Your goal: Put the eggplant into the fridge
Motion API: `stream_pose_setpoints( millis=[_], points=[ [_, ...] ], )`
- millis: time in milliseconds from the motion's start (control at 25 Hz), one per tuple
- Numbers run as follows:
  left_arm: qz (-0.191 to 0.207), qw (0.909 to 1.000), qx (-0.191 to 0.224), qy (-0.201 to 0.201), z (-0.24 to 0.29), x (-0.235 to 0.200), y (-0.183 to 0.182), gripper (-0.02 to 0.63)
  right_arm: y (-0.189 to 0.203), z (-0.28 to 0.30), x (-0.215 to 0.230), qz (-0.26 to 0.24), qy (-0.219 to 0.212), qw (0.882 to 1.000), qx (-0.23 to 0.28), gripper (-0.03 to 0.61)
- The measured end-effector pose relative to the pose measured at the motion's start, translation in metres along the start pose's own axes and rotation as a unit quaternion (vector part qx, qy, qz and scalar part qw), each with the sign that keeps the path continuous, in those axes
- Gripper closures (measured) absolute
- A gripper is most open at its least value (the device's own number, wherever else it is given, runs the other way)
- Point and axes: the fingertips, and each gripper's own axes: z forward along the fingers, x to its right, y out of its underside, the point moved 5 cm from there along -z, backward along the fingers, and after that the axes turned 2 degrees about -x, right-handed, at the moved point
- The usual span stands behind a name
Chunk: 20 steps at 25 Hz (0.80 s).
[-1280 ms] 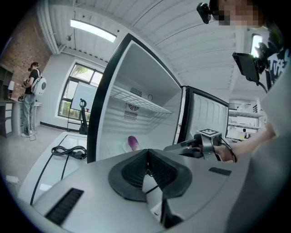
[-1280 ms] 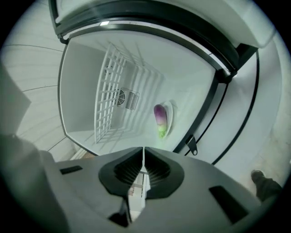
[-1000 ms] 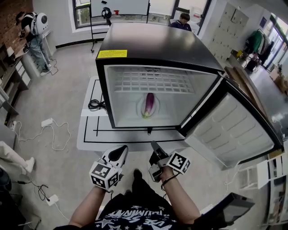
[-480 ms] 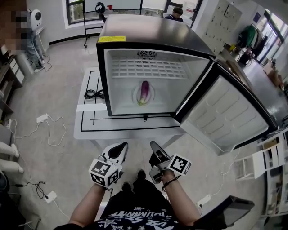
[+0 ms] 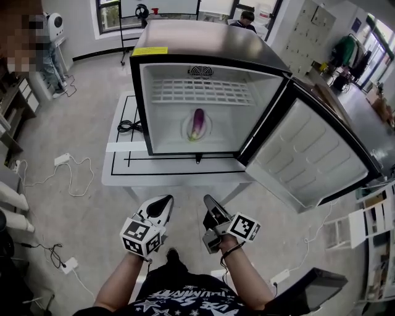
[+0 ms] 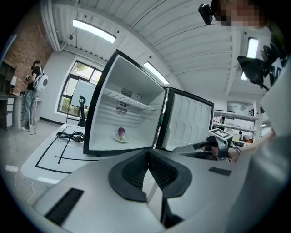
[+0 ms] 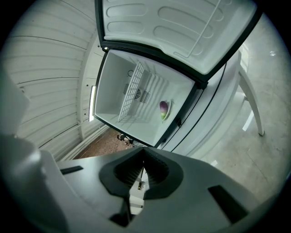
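Eggplant on small white plate, centre of fridge floor, below wire shelf at back. Lies lengthwise, purple end toward rear wall, green stem end toward front. Shows likewise in left gripper view and right gripper view.

Fridge door swung wide open to the right, white inner liner facing up. Yellow label on black top, front left. Stands on low white table w/ black line markings; coiled black cable on table just left of fridge.

Left gripper and right gripper held low, close to person's body, side by side, tips aimed toward fridge, well apart from it. Both clenched on nothing: jaws pressed together at tips per left gripper view and right gripper view, nothing between.

Bkgd: another person behind fridge, windows along rear wall.
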Motion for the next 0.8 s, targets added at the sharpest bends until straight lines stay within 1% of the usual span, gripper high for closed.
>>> stream_pose_setpoints(
  millis=[120,360,520,640,800],
  points=[
    [0.001,1.0,0.0,-0.005,-0.004,0.018,0.002,0.604,0.005,-0.019,0.004,-0.001,0.007,1.0,-0.015,0.572],
    [0.005,0.9999,0.001,-0.014,-0.019,0.058,0.012,0.604,0.011,-0.062,0.001,0.003,-0.013,1.0,-0.015,0.572],
    [0.011,0.9998,0.006,-0.018,-0.03,0.091,0.014,0.604,0.015,-0.1,-0.006,-0.006,-0.009,1.0,-0.021,0.572],
    [0.018,0.9995,0.011,-0.023,-0.04,0.116,0.016,0.604,0.018,-0.124,-0.013,-0.015,-0.027,0.999,-0.021,0.572],
    [0.016,0.9993,0.014,-0.03,-0.056,0.146,0.027,0.604,0.029,-0.156,-0.019,-0.016,-0.04,0.999,-0.026,0.572]
  ],
)
